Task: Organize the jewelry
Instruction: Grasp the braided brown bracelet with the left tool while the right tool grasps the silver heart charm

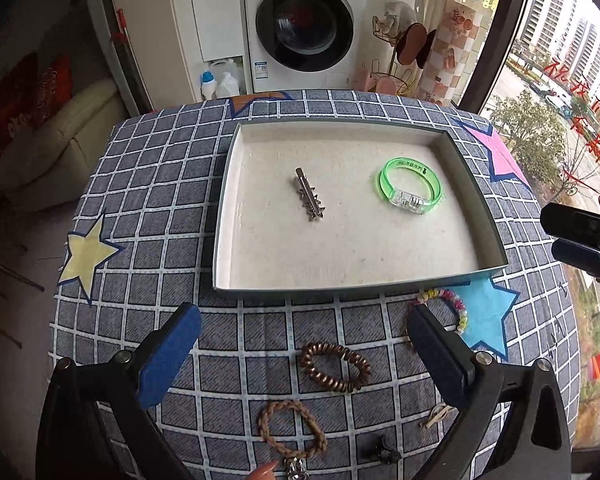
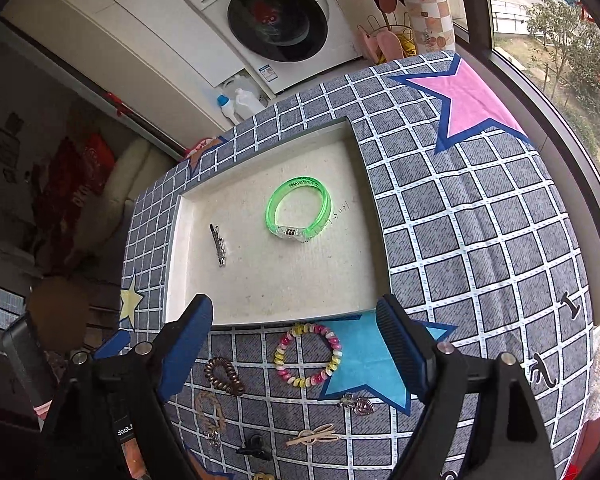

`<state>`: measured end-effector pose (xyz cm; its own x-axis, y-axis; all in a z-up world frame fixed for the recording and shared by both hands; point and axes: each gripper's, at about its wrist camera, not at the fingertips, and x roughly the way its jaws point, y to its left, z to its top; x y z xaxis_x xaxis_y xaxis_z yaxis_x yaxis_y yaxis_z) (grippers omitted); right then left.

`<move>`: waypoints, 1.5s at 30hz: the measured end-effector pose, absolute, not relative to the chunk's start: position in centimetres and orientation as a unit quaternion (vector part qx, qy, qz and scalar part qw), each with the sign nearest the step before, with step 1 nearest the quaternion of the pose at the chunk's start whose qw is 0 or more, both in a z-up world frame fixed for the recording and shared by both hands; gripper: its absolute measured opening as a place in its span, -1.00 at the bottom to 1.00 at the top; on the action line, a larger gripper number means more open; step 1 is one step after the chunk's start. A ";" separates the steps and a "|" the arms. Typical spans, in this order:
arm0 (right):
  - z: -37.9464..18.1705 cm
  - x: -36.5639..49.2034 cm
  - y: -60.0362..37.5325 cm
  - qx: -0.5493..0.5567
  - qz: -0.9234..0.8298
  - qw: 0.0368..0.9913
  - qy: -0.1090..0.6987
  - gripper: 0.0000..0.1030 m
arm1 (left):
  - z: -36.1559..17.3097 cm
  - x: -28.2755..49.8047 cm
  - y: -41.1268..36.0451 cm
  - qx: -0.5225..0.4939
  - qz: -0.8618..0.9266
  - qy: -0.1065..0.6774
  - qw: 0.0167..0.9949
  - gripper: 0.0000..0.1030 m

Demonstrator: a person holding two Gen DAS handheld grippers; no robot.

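We see the left gripper point(image 1: 304, 344) up close: black plastic arms fanning out, each tipped with a long blue pad, a round silver screw head sitting at the base of each finger point(image 1: 172, 356). A fingertip with a glossy pinkish nail point(image 1: 265, 471) peeks in at the bottom edge. On the right gripper point(image 2: 296, 348) we get the same build: black frame, blue-faced fingers point(image 2: 188, 344), one ribbed along its inner side, silver screws at the pivots, and white lettering on the black body at lower left, only partly readable.
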<state>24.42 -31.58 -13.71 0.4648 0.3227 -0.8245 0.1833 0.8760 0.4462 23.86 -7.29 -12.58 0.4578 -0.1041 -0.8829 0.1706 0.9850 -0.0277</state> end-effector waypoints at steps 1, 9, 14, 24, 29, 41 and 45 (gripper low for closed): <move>-13.6 23.9 -31.5 0.245 0.041 0.822 0.513 0.67 | -12.7 23.2 -7.0 0.041 -0.073 0.516 0.853 1.00; -12.7 20.0 -29.6 0.212 0.032 0.834 0.508 0.67 | -13.4 18.7 -5.1 0.090 -0.058 0.521 0.847 1.00; -13.0 17.9 -29.0 0.198 0.023 0.833 0.517 0.67 | -13.9 16.9 -3.8 0.094 -0.032 0.527 0.844 1.00; -14.5 14.2 -28.9 0.195 0.016 0.809 0.554 0.67 | -16.4 14.7 -0.9 0.046 -0.037 0.571 0.819 1.00; -16.5 12.8 -28.2 0.173 0.009 0.786 0.594 0.67 | -17.7 13.9 -0.1 0.019 -0.036 0.592 0.805 1.00; -19.9 11.9 -27.9 0.158 -0.018 0.757 0.634 0.67 | -20.2 16.7 0.7 -0.025 -0.018 0.614 0.789 1.00; -20.1 12.8 -28.1 0.155 -0.023 0.758 0.633 0.67 | -20.7 17.9 -0.1 -0.009 -0.029 0.612 0.790 1.00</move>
